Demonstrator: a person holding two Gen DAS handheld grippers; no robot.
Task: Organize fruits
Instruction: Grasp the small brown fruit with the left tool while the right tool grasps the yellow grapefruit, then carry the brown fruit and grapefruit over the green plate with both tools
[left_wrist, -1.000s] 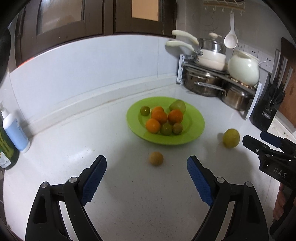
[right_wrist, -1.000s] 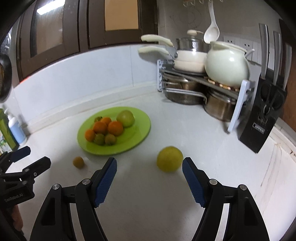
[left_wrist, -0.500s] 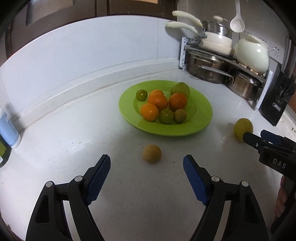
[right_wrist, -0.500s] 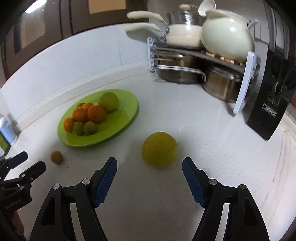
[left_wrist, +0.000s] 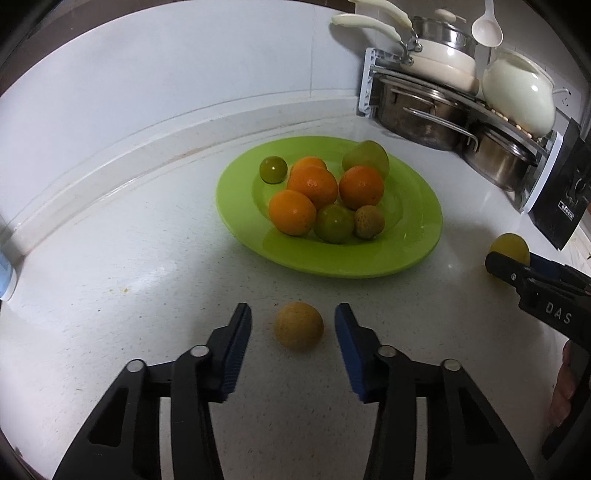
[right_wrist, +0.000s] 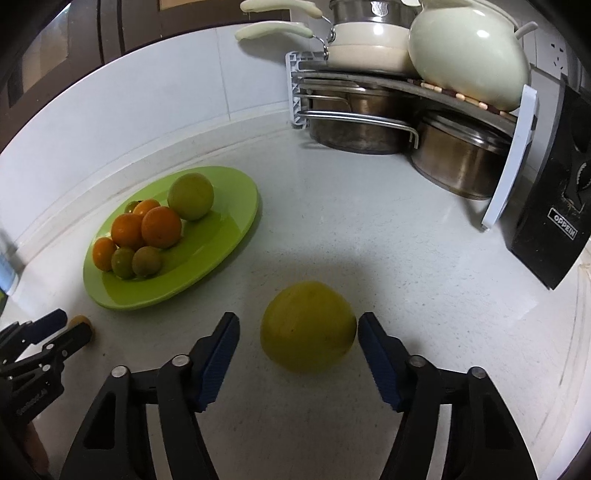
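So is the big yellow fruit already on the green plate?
No, the yellow fruit sits on the counter, apart from the green plate.

Both wrist views look steeply down along their fingers, close over the white counter (left_wrist: 110, 295). The left faces the green plate (left_wrist: 413, 254) head-on; the right sees it (right_wrist: 236, 206) at left. Both share the pot rack (right_wrist: 509, 162).
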